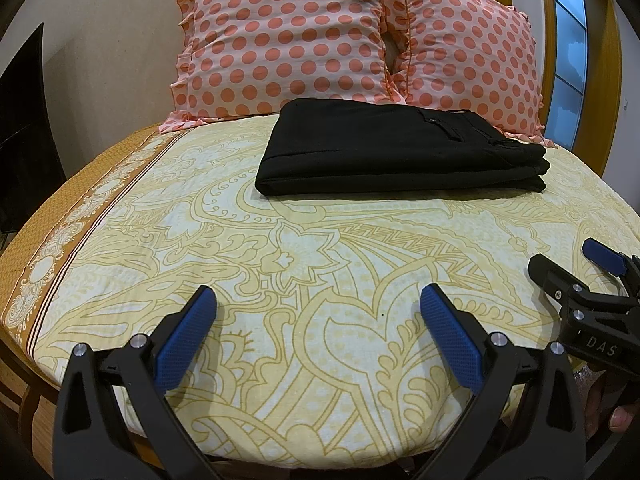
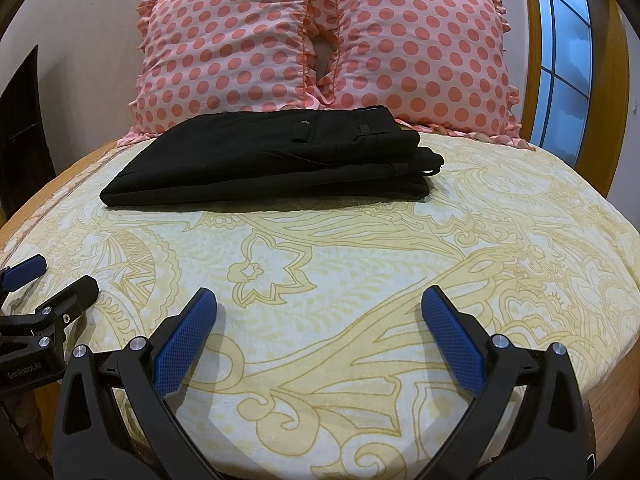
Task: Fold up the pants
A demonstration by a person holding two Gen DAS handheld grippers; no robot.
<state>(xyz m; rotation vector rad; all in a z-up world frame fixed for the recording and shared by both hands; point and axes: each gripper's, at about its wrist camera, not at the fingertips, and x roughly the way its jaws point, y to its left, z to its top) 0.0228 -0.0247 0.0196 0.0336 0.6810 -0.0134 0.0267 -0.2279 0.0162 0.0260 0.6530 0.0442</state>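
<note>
The black pants (image 1: 400, 148) lie folded in a compact stack near the bed's (image 1: 320, 280) head edge, just before the pillows (image 1: 288, 36). Left claw (image 1: 316, 312) and right claw (image 2: 318, 312) hover spread, empty, near the foot edge. Any further tugging risks undoing the layered stack.

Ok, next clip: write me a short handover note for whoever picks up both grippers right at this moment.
Left gripper: open, empty, over the near part of the bedsheet.
Right gripper: open, empty, beside it.
Black pants: folded into a compact stack, lying far up the bed just in front of the two polka-dot pillows, clear of both grippers.
Done: folding looks complete.
Left: probably nothing; at most, square up the slightly uneven layers at the stack's right end.
</note>
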